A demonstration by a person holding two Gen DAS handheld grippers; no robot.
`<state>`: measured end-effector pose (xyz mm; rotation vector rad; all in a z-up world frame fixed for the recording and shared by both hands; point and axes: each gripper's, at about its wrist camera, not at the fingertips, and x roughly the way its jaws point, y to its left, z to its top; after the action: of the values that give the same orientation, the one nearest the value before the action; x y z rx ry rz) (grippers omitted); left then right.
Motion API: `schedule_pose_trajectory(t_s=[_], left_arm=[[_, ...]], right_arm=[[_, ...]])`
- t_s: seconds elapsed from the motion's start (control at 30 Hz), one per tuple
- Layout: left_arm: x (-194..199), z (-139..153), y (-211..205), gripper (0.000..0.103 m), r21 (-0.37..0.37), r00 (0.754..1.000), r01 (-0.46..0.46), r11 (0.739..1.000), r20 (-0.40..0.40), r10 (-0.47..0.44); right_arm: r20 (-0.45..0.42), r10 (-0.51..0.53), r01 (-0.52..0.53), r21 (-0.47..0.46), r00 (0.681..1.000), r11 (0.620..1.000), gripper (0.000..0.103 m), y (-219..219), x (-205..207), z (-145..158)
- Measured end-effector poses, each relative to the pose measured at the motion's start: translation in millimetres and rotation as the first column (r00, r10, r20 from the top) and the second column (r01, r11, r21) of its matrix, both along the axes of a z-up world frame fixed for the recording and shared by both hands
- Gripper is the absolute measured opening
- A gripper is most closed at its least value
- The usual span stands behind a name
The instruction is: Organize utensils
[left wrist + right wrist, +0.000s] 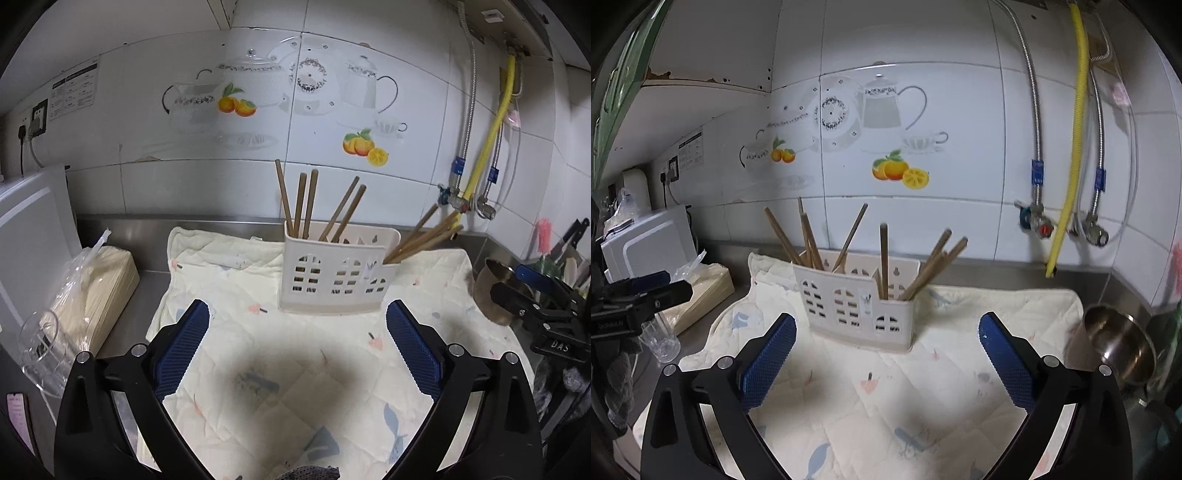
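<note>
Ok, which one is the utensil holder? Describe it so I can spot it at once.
Look at the pale quilted cloth on the steel counter below the tiled wall. The utensil holder stands on its far half: a cream plastic caddy with arched window cut-outs. It alone has brown chopsticks sticking up from it.

The left gripper [297, 321] points forward and somewhat downward, its two black arms rising from 7 and 5 o'clock of its own view. Its blue ribbed pads [183, 345] stand wide apart with nothing between them. The right gripper [886, 332] has the same tilt and the same spread, its blue pads [1006, 363] empty too. In the left view the right gripper appears at 3 o'clock; in the right view the left one sits at 9 o'clock.
</note>
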<state>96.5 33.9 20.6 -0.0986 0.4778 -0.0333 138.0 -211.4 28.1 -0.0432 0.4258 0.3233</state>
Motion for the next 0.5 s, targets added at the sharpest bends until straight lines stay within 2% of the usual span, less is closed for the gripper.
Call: schedule_pose_trajectory(t_s=[0.13,0.37,0.5], left_arm=[[-8,-5,-3,0.096,0.028,1.0,-0.011,1.0,-0.003,0.011],[-21,-14,3,0.096,0.0,0.999,-0.04,0.999,-0.013,0.04],[-27,-21,2,0.098,0.022,0.998,-0.059,0.998,-0.02,0.059]], right_arm=[[-0.019,-0.002,0.002,-0.012,1.0,1.0,0.096,-2,-7,-8],[-0.041,-0.02,0.019,-0.024,0.999,1.0,0.096,-7,-17,-19],[-0.062,-0.034,0.033,-0.013,0.998,0.999,0.096,-13,-24,-28]])
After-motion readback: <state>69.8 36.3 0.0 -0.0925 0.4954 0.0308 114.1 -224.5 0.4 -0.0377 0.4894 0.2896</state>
